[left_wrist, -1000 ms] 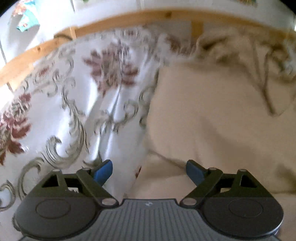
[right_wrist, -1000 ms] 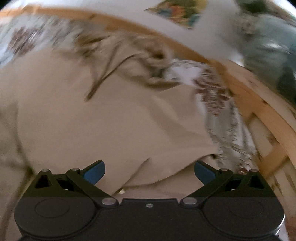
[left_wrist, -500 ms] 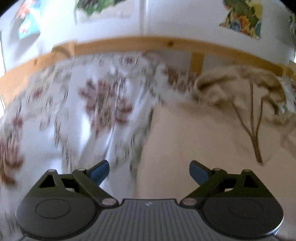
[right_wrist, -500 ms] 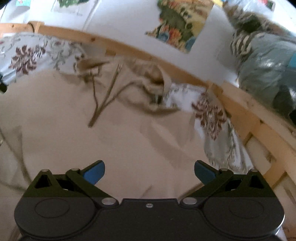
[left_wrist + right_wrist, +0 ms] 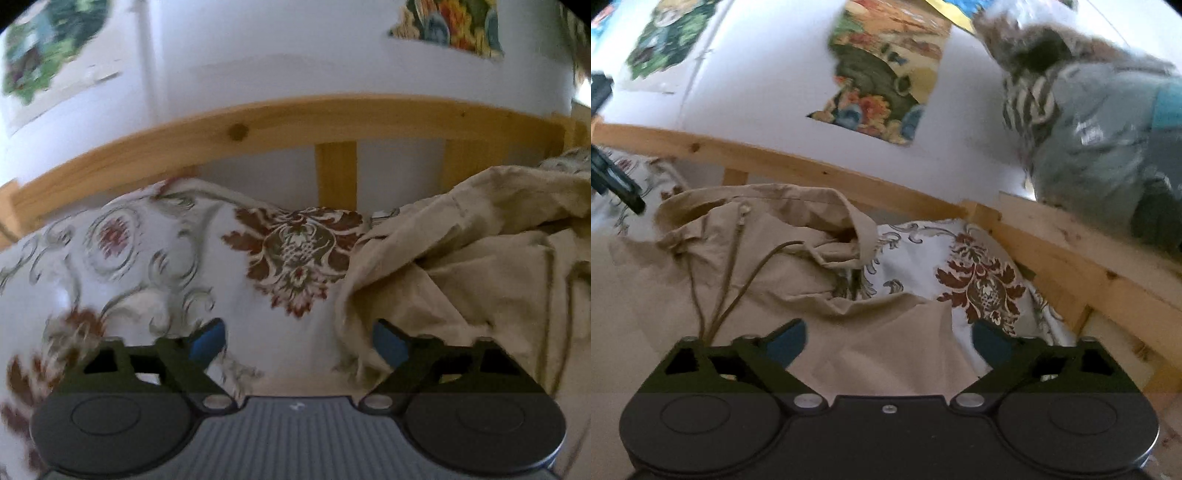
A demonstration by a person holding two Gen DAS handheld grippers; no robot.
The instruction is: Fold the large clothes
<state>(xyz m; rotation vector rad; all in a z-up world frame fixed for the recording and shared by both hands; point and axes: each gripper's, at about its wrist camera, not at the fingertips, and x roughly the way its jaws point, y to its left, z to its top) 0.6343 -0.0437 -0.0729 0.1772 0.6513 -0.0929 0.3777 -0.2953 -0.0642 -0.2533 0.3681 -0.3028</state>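
Note:
A large beige garment with brown drawstrings lies on a bed with a floral sheet. Its bunched hood end lies by the headboard. In the left wrist view the garment fills the right side. My left gripper is open and empty, with the garment's left edge just before its right finger. My right gripper is open and empty over the garment's right part. The left gripper's tip shows at the far left of the right wrist view.
A wooden bed rail runs along the white wall behind the bed and turns down the right side. Pictures hang on the wall. A pile of grey and striped clothes rests on the right rail.
Both grippers have lifted and tilted up from the garment, so the headboard and wall fill more of each view. Both stay open and empty.

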